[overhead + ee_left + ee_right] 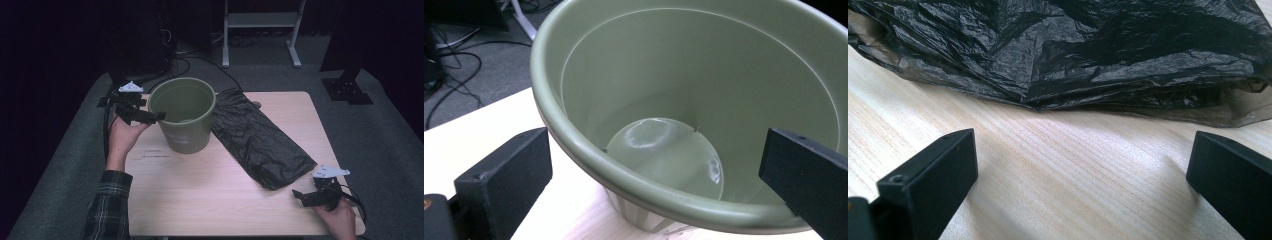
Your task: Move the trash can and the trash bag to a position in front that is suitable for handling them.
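Observation:
An empty olive-green bucket [183,116] stands upright on the wooden table [200,200], left of centre. A flat, crinkled black plastic bag [260,137] lies to its right, running toward the front right. My left gripper [150,116] is open at the bucket's left rim; in the left gripper view its jaws straddle the rim [589,155], one outside and one over the inside, not touching it. My right gripper [300,196] is open just above the table near the front right, pointing at the bag's near edge [1048,100], short of it.
The table's front and right edges lie close to my right hand. Bare wood lies in front of the bucket. Behind the table are a white metal frame [260,30], black stands and cables on a grey floor [380,125].

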The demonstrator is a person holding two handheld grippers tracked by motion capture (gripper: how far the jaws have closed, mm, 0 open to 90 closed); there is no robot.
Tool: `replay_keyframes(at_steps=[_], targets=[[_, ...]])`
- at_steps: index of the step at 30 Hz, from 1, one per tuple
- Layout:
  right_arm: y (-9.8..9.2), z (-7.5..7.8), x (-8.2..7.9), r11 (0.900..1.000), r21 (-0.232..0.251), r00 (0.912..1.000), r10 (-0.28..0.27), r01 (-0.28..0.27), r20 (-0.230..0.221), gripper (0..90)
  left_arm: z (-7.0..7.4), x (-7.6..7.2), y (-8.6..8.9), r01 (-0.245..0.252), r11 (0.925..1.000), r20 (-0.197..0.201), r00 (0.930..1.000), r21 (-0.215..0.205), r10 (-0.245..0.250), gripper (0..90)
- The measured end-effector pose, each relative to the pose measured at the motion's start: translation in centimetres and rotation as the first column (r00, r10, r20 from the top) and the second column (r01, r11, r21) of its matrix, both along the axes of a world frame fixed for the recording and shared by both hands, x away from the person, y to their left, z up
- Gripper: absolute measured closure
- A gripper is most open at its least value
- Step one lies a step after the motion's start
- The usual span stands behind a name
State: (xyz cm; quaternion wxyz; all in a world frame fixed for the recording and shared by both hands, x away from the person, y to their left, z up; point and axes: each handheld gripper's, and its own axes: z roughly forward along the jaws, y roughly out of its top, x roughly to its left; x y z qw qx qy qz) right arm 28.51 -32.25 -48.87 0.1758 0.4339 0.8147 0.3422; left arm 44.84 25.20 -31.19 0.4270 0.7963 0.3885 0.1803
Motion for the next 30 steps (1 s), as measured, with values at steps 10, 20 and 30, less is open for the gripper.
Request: replay_keyframes(at_steps=[10,20,30], targets=[[0.0,0.0,0.0,1.0,0.0,1.0,0.0,0.0,0.0,0.0,-0.3,0.5,-0.4,-0.003,0.9999,0.0,1.0,0.014,0.003,0.0],[0.0,0.0,0.0,1.0,0.0,1.0,0.0,0.0,0.0,0.0,-0.9,1.2,-0.9,0.011,0.9999,-0.026,0.9996,-0.008,-0.011,0.0],[0.0,0.0,0.0,1.0,0.0,1.0,0.0,0.0,0.0,0.0,-0.9,0.2,-1.6,0.034,0.9993,-0.023,0.9992,0.016,-0.034,0.0]])
